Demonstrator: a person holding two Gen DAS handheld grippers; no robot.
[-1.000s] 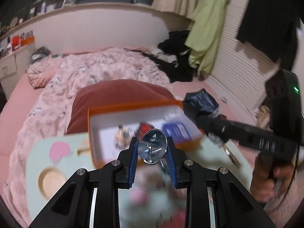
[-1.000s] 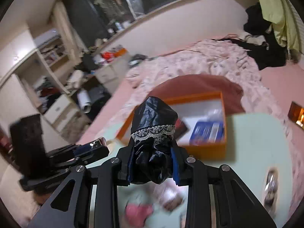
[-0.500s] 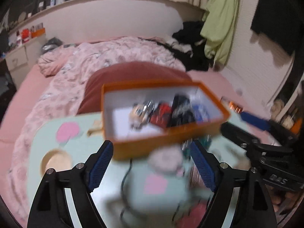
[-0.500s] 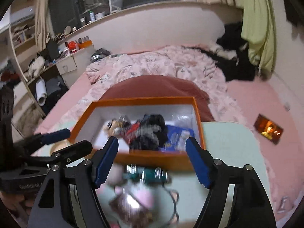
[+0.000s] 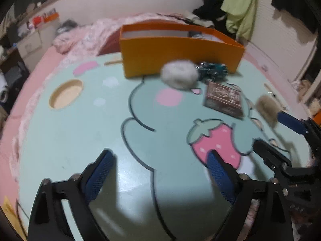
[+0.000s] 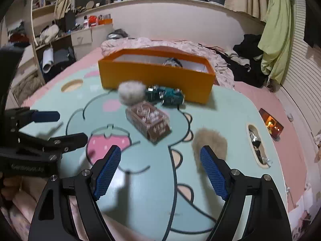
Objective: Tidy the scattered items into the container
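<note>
Pale green worktop (image 6: 152, 196) printed with a cartoon figure and a pink strawberry, set on a pink bed. Orange box (image 6: 156, 76) at its far edge, open on top, a dark bundle just showing above its rim. Directly before the box wall: white fluffy ring (image 6: 131, 92), touching or nearly touching a teal toy car (image 6: 166, 95) to its right. Nearer, a brown printed packet (image 6: 148, 121), lying flat, apart from both. Tan fluffy piece (image 6: 209, 140) to the right of the packet, just beyond the right tongs (image 6: 160, 170). Both pairs wide after just opening, nothing between the blue pads. Left tongs (image 5: 158, 175) low over bare worktop beside the strawberry.
</note>
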